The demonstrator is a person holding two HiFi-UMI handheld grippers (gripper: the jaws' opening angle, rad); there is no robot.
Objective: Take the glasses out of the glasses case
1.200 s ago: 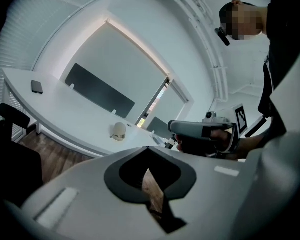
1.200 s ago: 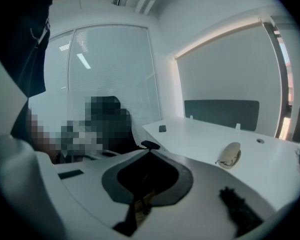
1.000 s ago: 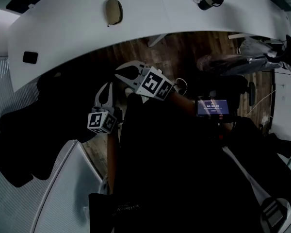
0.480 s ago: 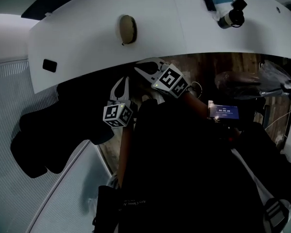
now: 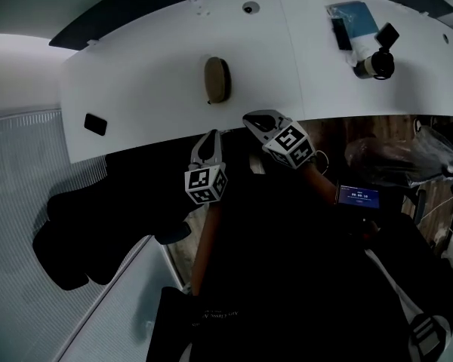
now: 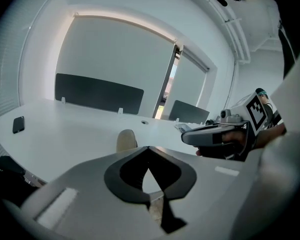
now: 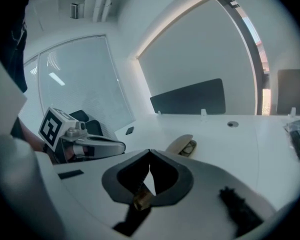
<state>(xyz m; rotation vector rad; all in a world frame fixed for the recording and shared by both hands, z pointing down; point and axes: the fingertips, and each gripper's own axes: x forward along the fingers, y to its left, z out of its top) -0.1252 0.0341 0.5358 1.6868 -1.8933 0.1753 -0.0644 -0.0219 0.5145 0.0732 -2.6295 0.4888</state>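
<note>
While the glasses case (image 5: 217,80) lies on the table (image 5: 136,81), we note the left gripper (image 5: 211,136) and right gripper (image 5: 252,118) short of it. Both jaw pairs are pressed together, empty.

No txt I can read. Small screen (image 5: 357,196) at 3 o'clock of head view shows digits, too tiny to make out. Print on dark cloth (image 5: 211,315) at 6 o'clock: blurred.
</note>
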